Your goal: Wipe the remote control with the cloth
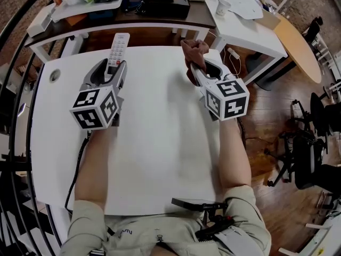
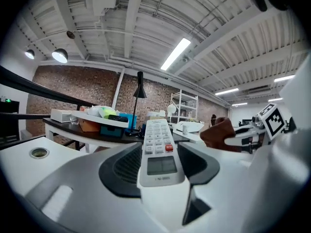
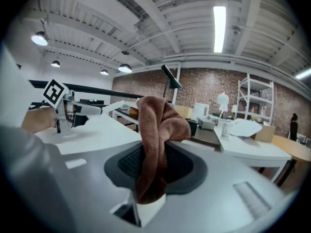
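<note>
Wiping looks yet to begin: left gripper (image 1: 110,69) clamps the remote control (image 1: 119,44) at upper left, right gripper (image 1: 198,71) pinches the cloth (image 1: 193,49) nearby, which must next meet the keys.

This is an open-plan office or lab workspace in a converted industrial building. It has bare brick walls (image 2: 82,89) and an exposed white beam ceiling (image 2: 121,28) hung with tube lights (image 2: 176,54) and dome pendant lamps (image 2: 60,55). White work tables (image 1: 160,143) stand on a wooden plank floor (image 1: 272,105) beside a dark desk (image 1: 138,19) piled with boxes and trays, a metal shelving rack (image 2: 187,106) near the far wall, and black swivel chairs (image 1: 309,164) — workplace furniture throughout.
</note>
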Motion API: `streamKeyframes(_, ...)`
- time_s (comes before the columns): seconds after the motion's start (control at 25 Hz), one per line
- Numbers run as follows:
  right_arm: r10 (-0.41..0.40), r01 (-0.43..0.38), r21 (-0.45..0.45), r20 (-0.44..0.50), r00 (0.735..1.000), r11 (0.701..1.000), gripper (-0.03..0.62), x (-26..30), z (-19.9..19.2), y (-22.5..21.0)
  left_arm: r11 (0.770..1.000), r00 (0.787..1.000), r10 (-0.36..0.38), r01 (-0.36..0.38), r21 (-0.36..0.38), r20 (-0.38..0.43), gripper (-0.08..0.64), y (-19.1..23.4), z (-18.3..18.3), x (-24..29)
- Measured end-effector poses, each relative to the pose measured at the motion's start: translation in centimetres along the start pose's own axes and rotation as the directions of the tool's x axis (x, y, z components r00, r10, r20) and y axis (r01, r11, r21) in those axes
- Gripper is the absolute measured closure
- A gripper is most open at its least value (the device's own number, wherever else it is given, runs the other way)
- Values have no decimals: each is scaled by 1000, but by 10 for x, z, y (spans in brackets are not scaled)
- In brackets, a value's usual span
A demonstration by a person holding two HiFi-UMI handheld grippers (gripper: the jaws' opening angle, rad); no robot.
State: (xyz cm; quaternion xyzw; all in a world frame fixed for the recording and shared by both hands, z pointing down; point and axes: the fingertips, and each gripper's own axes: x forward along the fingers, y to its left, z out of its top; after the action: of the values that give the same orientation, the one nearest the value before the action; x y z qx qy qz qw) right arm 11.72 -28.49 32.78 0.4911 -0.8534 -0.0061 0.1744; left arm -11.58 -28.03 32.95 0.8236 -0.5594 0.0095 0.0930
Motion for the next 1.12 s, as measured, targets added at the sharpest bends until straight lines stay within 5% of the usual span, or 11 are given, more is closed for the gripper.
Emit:
streamKeyframes(0.36, -3, 6, 20, -142, 990, 1000, 488, 14, -39, -11, 995, 983, 64, -51, 80, -169, 318, 11, -30, 13)
streamKeyframes(1.12, 40, -52, -31, -311, 949, 998, 483, 33, -78, 2, 982, 893, 136, -63, 178, -428, 316, 38, -78, 32)
